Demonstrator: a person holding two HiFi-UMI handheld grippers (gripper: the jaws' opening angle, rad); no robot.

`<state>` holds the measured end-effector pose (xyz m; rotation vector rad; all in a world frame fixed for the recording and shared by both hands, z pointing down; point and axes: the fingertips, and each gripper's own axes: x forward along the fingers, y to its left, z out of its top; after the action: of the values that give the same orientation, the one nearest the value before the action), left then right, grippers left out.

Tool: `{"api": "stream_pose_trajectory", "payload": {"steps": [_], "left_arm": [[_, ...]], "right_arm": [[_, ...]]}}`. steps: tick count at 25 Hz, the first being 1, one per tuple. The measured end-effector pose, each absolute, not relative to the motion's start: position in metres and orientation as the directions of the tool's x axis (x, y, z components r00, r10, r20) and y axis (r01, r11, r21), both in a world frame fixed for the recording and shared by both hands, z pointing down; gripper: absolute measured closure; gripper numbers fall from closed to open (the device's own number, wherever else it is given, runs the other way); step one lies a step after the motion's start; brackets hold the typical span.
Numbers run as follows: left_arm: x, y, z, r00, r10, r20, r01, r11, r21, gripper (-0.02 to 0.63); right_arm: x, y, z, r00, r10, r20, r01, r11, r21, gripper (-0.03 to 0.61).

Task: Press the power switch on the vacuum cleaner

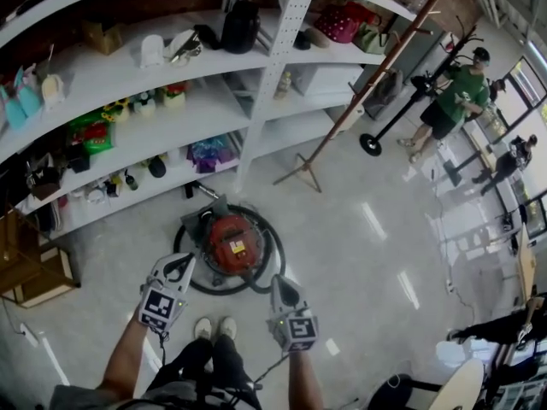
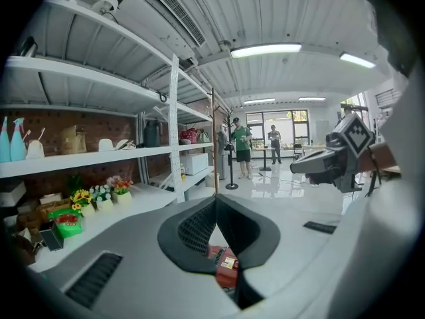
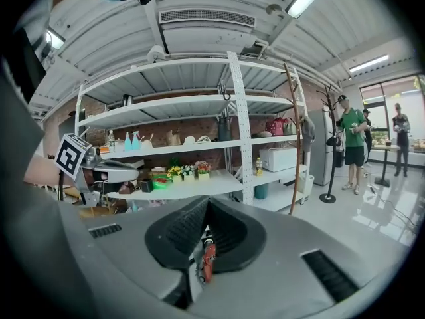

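The red canister vacuum cleaner (image 1: 232, 244) stands on the floor in front of the person's feet, with its black hose (image 1: 272, 263) coiled around it. In the head view my left gripper (image 1: 179, 268) hovers over the vacuum's near left side. My right gripper (image 1: 283, 288) hangs just off its near right edge, over the hose. Both have their jaws closed together with nothing between them. A slice of the red body shows through the gap under the jaws in the left gripper view (image 2: 224, 264) and in the right gripper view (image 3: 207, 259). I cannot make out the power switch.
White shelving (image 1: 214, 101) full of small goods runs behind the vacuum. A wooden coat stand (image 1: 301, 171) leans at the right of it, and a wooden crate (image 1: 34, 272) sits at the left. People (image 1: 449, 101) stand far right. White shoes (image 1: 214, 326) are just below the vacuum.
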<state>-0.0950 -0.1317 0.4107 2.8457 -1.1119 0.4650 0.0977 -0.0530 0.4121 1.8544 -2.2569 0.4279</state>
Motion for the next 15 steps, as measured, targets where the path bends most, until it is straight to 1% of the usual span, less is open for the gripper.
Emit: {"api": "stream_pose_trajectory", "payload": {"steps": [10,15], "left_arm": [[-0.083,-0.142,0.481,0.684,-0.637,0.355,-0.668,-0.743,-0.045,0.604],[-0.086,-0.145,0.514,0.667,-0.633,0.392,-0.680,-0.732,-0.025,0.605]], "right_arm": [[0.100,-0.075,0.480,-0.268,-0.892,0.365,-0.963,0.245,-0.111,0.574],[0.096,-0.083,0.514,-0.306,-0.867,0.395,-0.951,0.258,-0.171,0.574]]}}
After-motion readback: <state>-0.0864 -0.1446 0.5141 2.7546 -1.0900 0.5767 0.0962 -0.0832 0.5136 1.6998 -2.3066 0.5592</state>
